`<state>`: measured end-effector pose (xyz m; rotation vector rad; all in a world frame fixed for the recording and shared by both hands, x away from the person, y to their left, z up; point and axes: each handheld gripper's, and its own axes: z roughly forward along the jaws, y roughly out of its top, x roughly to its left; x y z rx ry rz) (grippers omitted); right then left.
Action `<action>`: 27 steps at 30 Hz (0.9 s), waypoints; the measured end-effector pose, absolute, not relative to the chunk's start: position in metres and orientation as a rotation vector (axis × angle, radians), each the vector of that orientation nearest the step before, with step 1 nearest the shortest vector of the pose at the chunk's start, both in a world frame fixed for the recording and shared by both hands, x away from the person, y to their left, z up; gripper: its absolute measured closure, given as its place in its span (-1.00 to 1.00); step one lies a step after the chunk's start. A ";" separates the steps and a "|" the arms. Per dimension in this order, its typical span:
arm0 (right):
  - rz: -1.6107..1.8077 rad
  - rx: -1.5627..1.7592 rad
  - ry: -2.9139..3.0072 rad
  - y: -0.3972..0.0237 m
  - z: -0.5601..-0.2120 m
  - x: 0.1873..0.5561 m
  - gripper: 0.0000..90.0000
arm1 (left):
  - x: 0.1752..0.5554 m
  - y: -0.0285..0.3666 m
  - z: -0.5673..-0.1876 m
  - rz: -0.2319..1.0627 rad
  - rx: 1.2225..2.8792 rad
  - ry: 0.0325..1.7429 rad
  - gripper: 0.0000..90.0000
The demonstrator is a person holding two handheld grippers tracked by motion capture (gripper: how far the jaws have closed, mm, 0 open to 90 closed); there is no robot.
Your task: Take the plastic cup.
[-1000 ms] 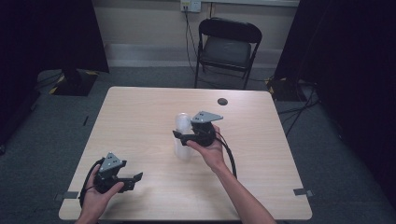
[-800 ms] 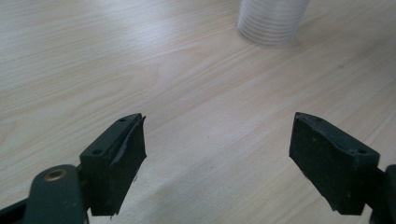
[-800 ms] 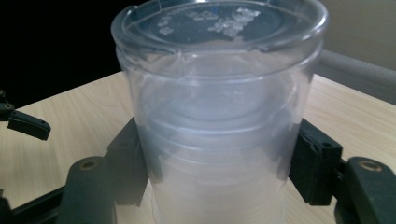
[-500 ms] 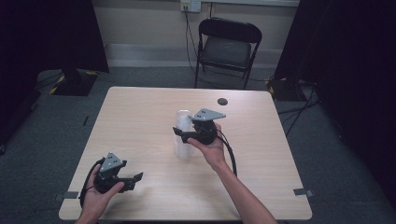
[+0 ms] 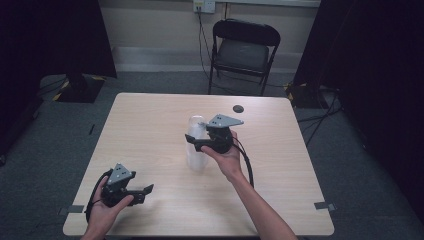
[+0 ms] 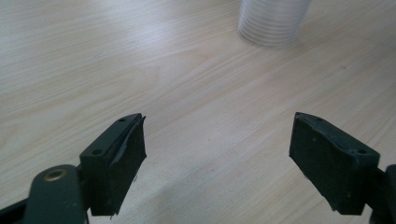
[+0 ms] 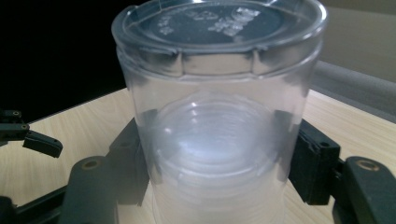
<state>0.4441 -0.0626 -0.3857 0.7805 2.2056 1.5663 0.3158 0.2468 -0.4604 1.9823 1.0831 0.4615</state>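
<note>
A tall stack of clear plastic cups (image 5: 196,157) stands near the middle of the wooden table (image 5: 150,115). My right gripper (image 5: 192,140) reaches it from the right and grips it partway up. In the right gripper view the cup stack (image 7: 219,93) sits between the two black pads (image 7: 308,158), which press on its walls; these jaws have just been closing on it. My left gripper (image 5: 145,192) rests near the table's front left corner, open and holding nothing. In the left gripper view, past the left gripper (image 6: 219,154), the foot of the cup stack (image 6: 273,21) shows farther off.
A small dark round disc (image 5: 238,108) lies near the table's far edge. A black folding chair (image 5: 243,50) stands behind the table. Bare wood surrounds the cup stack. In the right gripper view the left gripper (image 7: 32,137) shows at far left.
The right gripper and the cup stack have edged slightly upward in the high view. The left hand has kept still.
</note>
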 end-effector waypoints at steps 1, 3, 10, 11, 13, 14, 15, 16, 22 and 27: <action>1.567 0.779 2.204 -0.062 -0.385 0.444 -0.26 | 0.316 0.247 -0.460 0.462 1.982 1.083 -0.59; 1.568 0.773 2.198 -0.062 -0.383 0.444 -0.26 | 0.316 0.247 -0.461 0.462 1.982 1.084 -0.60; 1.582 0.775 2.189 -0.063 -0.381 0.445 -0.26 | 0.317 0.248 -0.461 0.462 1.983 1.094 -0.59; 1.590 0.775 2.187 -0.063 -0.380 0.445 -0.26 | 0.317 0.247 -0.461 0.461 1.984 1.094 -0.59; 1.592 0.770 2.187 -0.063 -0.378 0.444 -0.26 | 0.317 0.247 -0.461 0.465 1.984 1.095 -0.59; 1.592 0.770 2.187 -0.063 -0.378 0.444 -0.26 | 0.317 0.247 -0.461 0.463 1.985 1.094 -0.59; 1.600 0.769 2.180 -0.063 -0.376 0.444 -0.26 | 0.317 0.247 -0.461 0.460 1.985 1.091 -0.59; 1.600 0.769 2.180 -0.063 -0.376 0.444 -0.26 | 0.317 0.247 -0.461 0.462 1.985 1.090 -0.59; 1.614 0.773 2.172 -0.065 -0.375 0.444 -0.26 | 0.317 0.247 -0.461 0.467 1.990 1.090 -0.59; 1.621 0.771 2.168 -0.066 -0.371 0.444 -0.26 | 0.317 0.246 -0.461 0.467 1.985 1.092 -0.59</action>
